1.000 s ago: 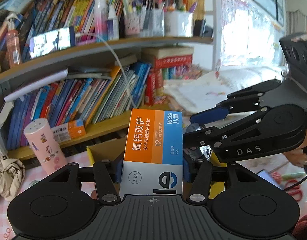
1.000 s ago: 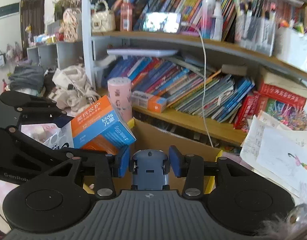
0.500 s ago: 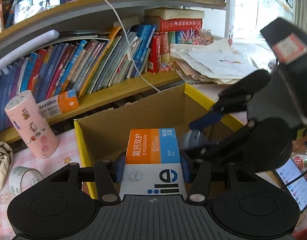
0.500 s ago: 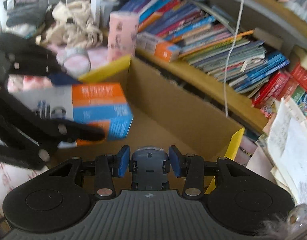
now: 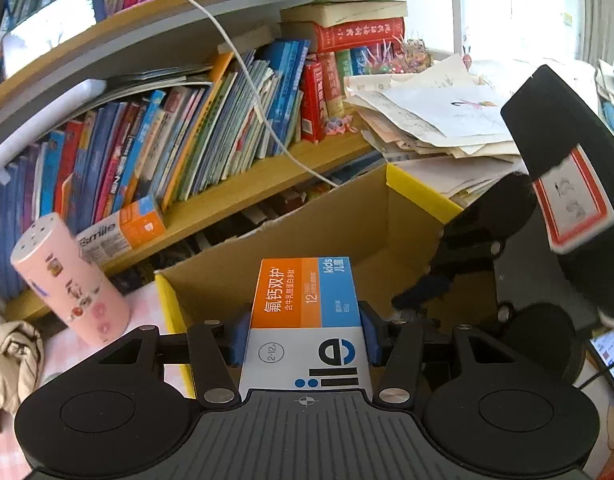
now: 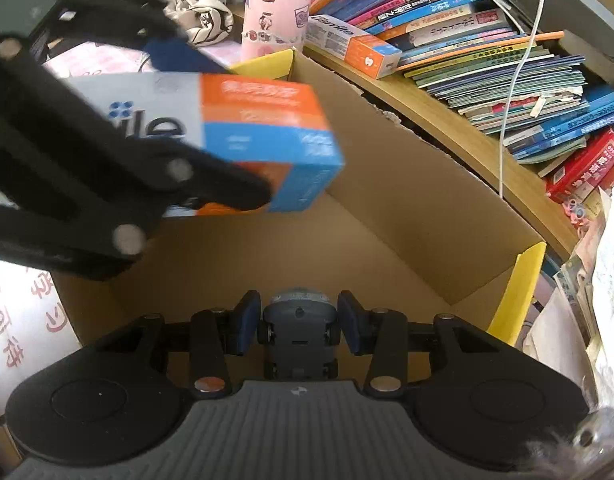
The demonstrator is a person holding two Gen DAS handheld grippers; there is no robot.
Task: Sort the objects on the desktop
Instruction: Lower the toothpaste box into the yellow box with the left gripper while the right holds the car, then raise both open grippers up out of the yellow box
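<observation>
Bright daylight from the window at upper right of the left wrist view, blown out to white. Strong glare too on the phone screen on the upper shelf. Heavy fisheye bending of the shelf boards toward the edges, dark vignette in the corners. Sharp print on the toothpaste box there; smeared by motion blur in the right wrist view, along with the left gripper. Soft shadow inside the cardboard box. Blurred smudge at lower right.
</observation>
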